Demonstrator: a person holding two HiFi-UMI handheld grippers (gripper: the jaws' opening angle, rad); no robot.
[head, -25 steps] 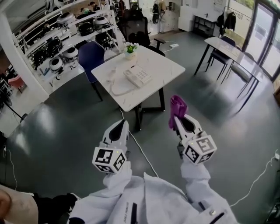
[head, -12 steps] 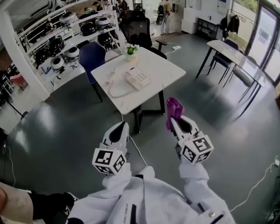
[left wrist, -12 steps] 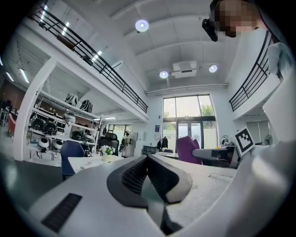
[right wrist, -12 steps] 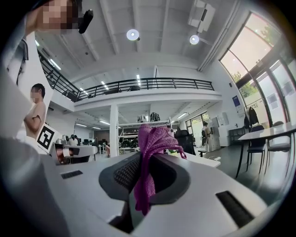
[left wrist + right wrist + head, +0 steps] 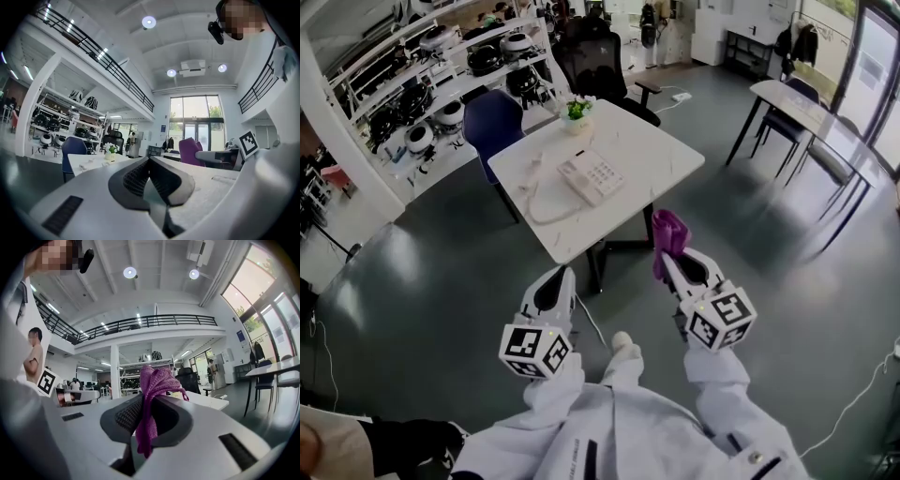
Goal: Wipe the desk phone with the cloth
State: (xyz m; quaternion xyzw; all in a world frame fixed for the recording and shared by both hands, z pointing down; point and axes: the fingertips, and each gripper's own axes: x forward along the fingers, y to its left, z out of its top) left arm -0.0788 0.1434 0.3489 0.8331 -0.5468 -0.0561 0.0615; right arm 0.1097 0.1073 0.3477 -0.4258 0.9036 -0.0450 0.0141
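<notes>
The head view is evenly bright. Daylight enters through the tall glass doors [image 5: 870, 70] at the upper right and lies as a pale sheen on the glossy grey floor [image 5: 750, 225]. The white square table [image 5: 661, 155] throws a soft shadow beneath itself. Straight lines bow toward the frame edges.

Both gripper views are fisheye circles with black corners. Round ceiling lamps [image 5: 149, 21] flare white near the top, and the far window wall [image 5: 196, 112] is washed out. The purple knitted cloth [image 5: 151, 390] is sharp, while the nearest surfaces along each bottom edge are blurred.
</notes>
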